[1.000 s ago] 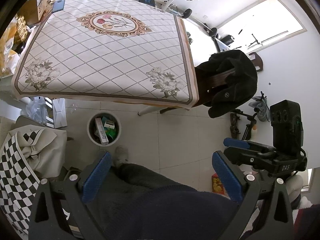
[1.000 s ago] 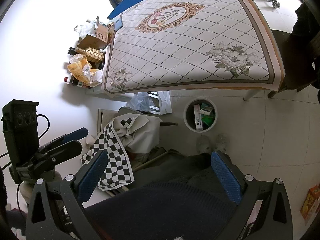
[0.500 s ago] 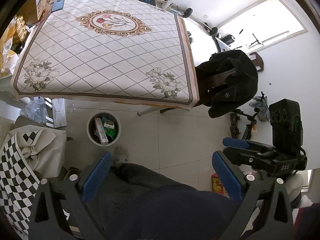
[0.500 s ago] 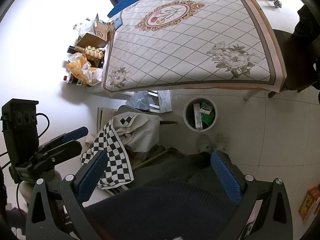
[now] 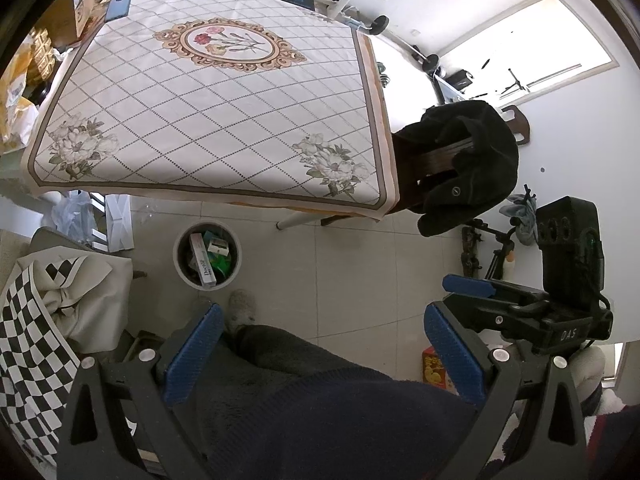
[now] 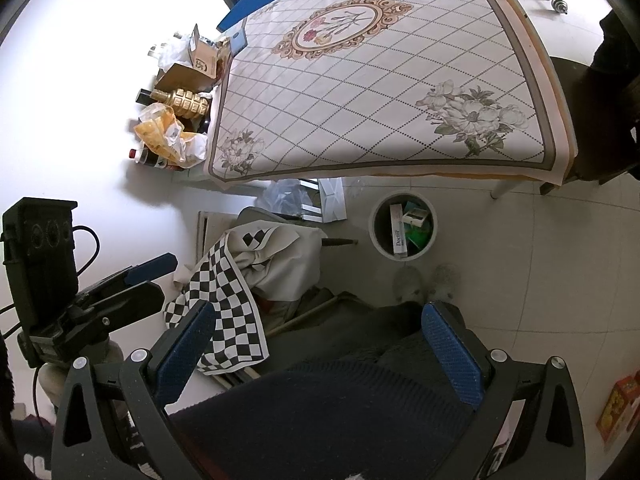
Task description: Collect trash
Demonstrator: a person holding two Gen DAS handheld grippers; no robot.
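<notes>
Looking along the left gripper [image 5: 322, 354], I see its blue fingers [image 5: 192, 354] spread wide with nothing between them, held above the person's dark-clothed lap. Past them, on the pale tiled floor, stands a round bin [image 5: 207, 255] just in front of the table [image 5: 216, 116] edge, holding a long white box [image 5: 203, 260], a smaller box and something green. A dark coat [image 5: 466, 168] hangs over a chair at the table's right corner, and the right gripper [image 5: 472, 288] shows at the right edge. From the right gripper [image 6: 320, 354], the fingers [image 6: 452, 358] are likewise wide apart and empty. The bin [image 6: 403, 226] sits ahead on the floor below the table [image 6: 384, 84] edge, near a checkered cloth [image 6: 228, 316] draped to its left. The left gripper [image 6: 148, 270] shows at the far left, also wide.
</notes>
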